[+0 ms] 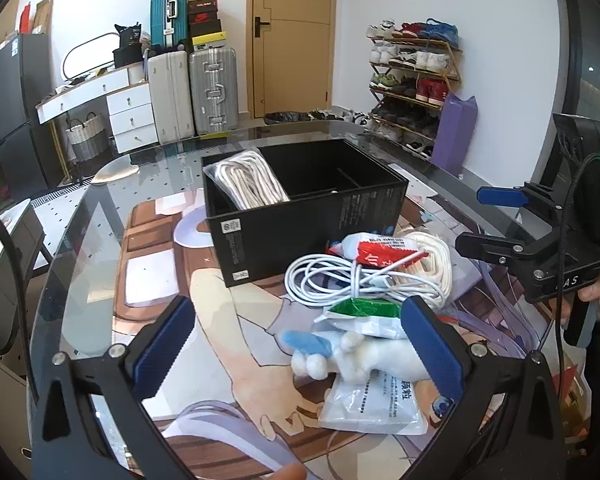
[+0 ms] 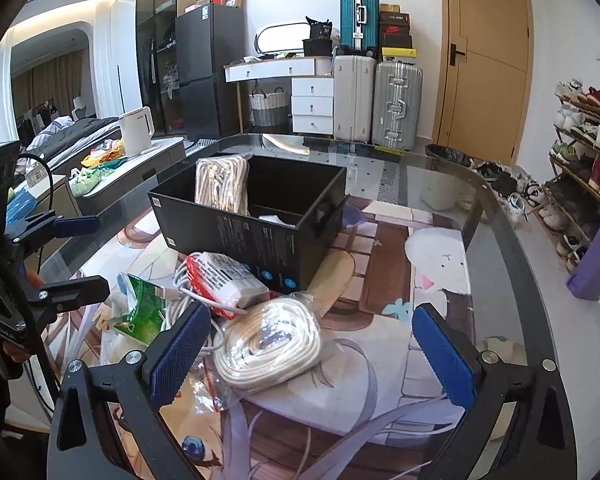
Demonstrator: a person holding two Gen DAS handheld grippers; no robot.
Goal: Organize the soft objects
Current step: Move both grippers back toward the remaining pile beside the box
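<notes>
Black divided box (image 1: pixel 300 216) stands open on the glass table (image 2: pixel 520 240), one bagged rope coil (image 1: pixel 248 180) upright in its left compartment, apparently to leave room beside it. Remaining soft items lie heaped just in front: a second bagged rope coil (image 2: pixel 268 344), white charging cable (image 1: pixel 332 280), red-printed packet (image 2: pixel 220 276), green packet (image 2: pixel 140 308), white plush toy (image 1: pixel 360 356). Left gripper (image 1: pixel 296 352) hovers over the plush, jaws spread, empty. Right gripper (image 2: pixel 312 356) brackets the loose coil, jaws spread, likely the next pick.
</notes>
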